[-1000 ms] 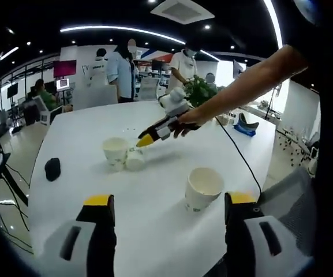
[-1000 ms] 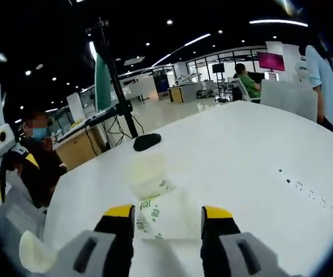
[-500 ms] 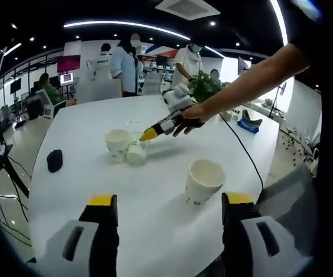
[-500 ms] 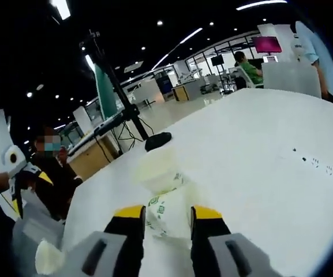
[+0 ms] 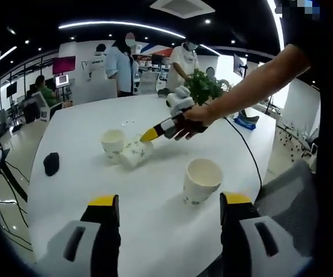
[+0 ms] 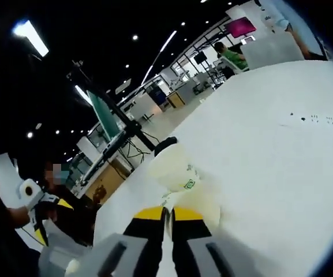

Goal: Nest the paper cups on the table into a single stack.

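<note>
While the right hand-held gripper (image 6: pixel 168 214) pinches a tapered paper cup (image 6: pixel 198 199).

desk (image 5: pixel 85 190): bare white surface open ahead of the left gripper (image 5: pixel 169 210). obstacles: upright paper cup (image 5: pixel 201 180) near its right finger; farther off, second upright cup (image 5: pixel 112 143) with tipped cup (image 5: pixel 134 154) touching, right gripper (image 5: pixel 150 134) over it; black object (image 5: pixel 51 164) at left.

In the right gripper view the right tool (image 6: pixel 167 214) hides part of the tipped cup (image 6: pixel 199 198) it pinches.
</note>
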Tool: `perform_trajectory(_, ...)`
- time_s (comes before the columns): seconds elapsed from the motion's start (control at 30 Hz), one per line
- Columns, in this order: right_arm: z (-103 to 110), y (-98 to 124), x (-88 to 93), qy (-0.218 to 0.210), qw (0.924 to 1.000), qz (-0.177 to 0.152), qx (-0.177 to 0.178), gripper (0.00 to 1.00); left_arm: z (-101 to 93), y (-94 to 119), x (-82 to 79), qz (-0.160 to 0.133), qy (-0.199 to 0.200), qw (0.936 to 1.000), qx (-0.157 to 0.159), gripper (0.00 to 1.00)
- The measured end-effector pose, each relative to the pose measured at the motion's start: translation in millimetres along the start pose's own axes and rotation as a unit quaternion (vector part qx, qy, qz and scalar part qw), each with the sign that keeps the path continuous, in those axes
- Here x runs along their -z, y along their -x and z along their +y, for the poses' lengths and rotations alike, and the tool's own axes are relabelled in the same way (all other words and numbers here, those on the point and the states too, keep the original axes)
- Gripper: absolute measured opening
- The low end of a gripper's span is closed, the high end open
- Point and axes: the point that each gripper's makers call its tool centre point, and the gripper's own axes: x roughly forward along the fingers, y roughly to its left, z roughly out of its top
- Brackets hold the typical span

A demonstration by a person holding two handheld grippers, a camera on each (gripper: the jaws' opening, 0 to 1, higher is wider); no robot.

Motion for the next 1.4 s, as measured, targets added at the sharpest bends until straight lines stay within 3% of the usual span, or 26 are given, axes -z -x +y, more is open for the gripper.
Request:
perform_trajectory(0.2, 12, 8, 2.1, -0.002, 0.9999, -0.01, -0.003, 0.0, 0.1, -1, -5.7, -0.006, -0.011, 0.9999, 0.003, 0.69)
perform_trajectory(0.6, 32, 33, 4.4, 0.052, 0.9978, -0.019, 0.037, 0.0, -4.0, -3, -16.4, -0.017, -0.029, 0.9994, 0.005, 0.69)
perform_trajectory(0.67, 36, 40, 1.6, 0.079, 0.9944, -0.028, 0.064, 0.0, -4.4, -3, -20.4, -0.021, -0.035, 0.9992, 0.005, 0.68)
perform_trajectory(0.73, 34, 46, -5.1, 0.071, 0.9928, -0.05, 0.083, 0.0, -4.5, -4, -23.5, -0.023, -0.041, 0.9989, 0.004, 0.67)
perform_trajectory(1.0, 49, 66, -16.9, 0.109, 0.9851, -0.075, 0.11, 0.0, -6.4, -7, -35.4, -0.031, -0.057, 0.9979, 0.001, 0.67)
perform_trajectory(1.2, 78, 81, -4.0, 0.177, 0.9742, -0.041, 0.134, 0.0, -11.5, -13, -47.7, -0.043, -0.06, 0.9972, 0.014, 0.67)
perform_trajectory(1.3, 87, 88, 2.5, 0.224, 0.9637, -0.021, 0.144, 0.0, -12.1, -17, -53.2, -0.043, -0.071, 0.9964, 0.018, 0.65)
perform_trajectory(1.4, 94, 93, 6.6, 0.24, 0.9591, -0.015, 0.149, 0.0, -13.1, -21, -63.2, -0.049, -0.08, 0.9954, 0.021, 0.63)
